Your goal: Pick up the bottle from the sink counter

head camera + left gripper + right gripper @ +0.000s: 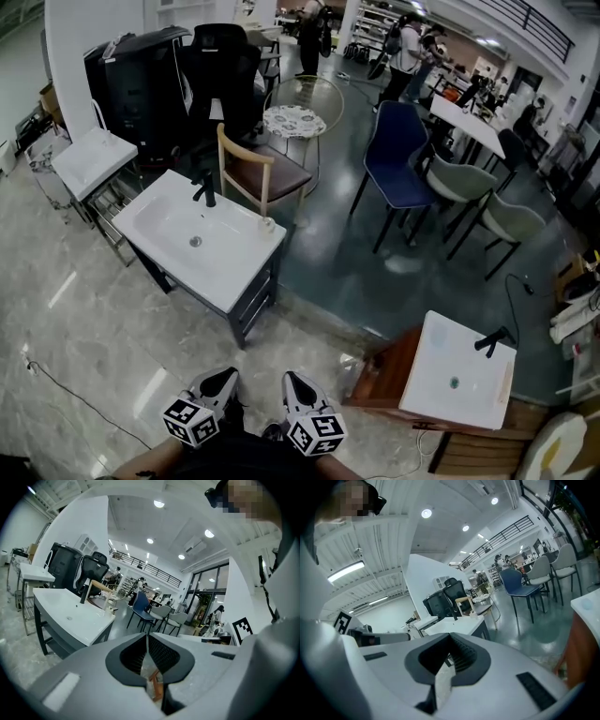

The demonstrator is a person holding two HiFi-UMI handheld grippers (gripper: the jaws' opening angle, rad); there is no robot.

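A small pale bottle (pixel 268 224) stands on the near right corner of the white sink counter (pixel 231 265), beyond its basin and black faucet (pixel 204 188). Both grippers are held low at the bottom of the head view, well short of the counter. My left gripper (pixel 225 377) and right gripper (pixel 292 380) are both shut with nothing between their jaws. The left gripper view has its shut jaws (pixel 147 637) in front and the counter (pixel 70 620) off to the left. In the right gripper view the bottle (pixel 473 613) sits far beyond the shut jaws (pixel 450 641).
A wooden chair (pixel 258 174) stands right behind the counter. A second sink unit (pixel 459 373) on a wooden stand is at the right, a third (pixel 89 159) at the left. A blue chair (pixel 398 155), grey chairs and black office chairs (pixel 220 70) stand beyond, with people at the back.
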